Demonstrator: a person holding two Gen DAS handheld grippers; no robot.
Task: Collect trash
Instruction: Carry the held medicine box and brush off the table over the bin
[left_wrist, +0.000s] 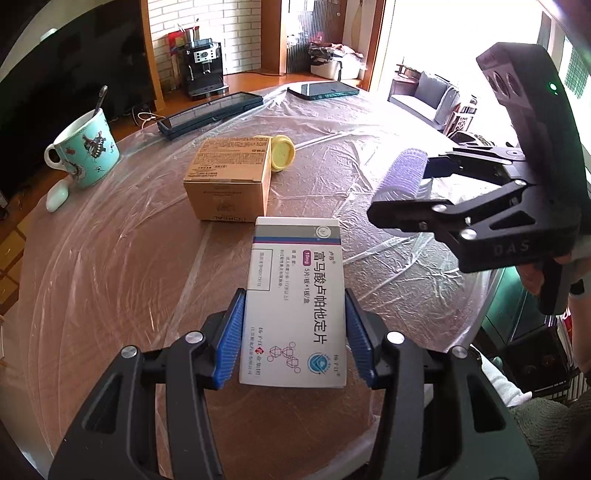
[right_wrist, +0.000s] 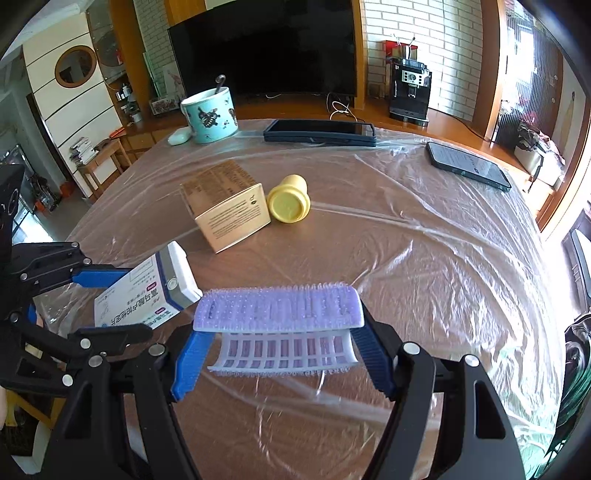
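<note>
Left wrist view: a round table (left_wrist: 122, 266) under crinkled clear plastic sheeting stands in a room with a white brick wall, a coffee machine (left_wrist: 204, 64) on the wooden floor, and a grey sofa (left_wrist: 428, 98) by a bright window; taking the tan carton (left_wrist: 229, 177) as landmark, a yellow cap (left_wrist: 282, 153) touches its far right corner, a patterned mug (left_wrist: 88, 149) with a spoon stands well to its left, and a dark tray (left_wrist: 210, 112) and a phone (left_wrist: 323, 89) lie beyond it; the left gripper (left_wrist: 295, 332) is closed on a white medicine box (left_wrist: 295, 299), blue pads pressing both long sides, the box held nearer than the carton; the right gripper (left_wrist: 413, 192) to the right of the carton clasps a purple hair roller (left_wrist: 400, 173).

Right wrist view: a dark television (right_wrist: 266, 48) backs the same table (right_wrist: 424, 258); the carton (right_wrist: 227, 210) lies at centre, the cap (right_wrist: 288, 203) touching its right side, the mug (right_wrist: 210, 116) behind it to the left; the right gripper (right_wrist: 277, 350) pinches the roller (right_wrist: 277, 326) across its ends, crosswise, nearer than the carton; the left gripper (right_wrist: 107, 299) holds the medicine box (right_wrist: 147, 291) tilted, to the carton's near left.
</note>
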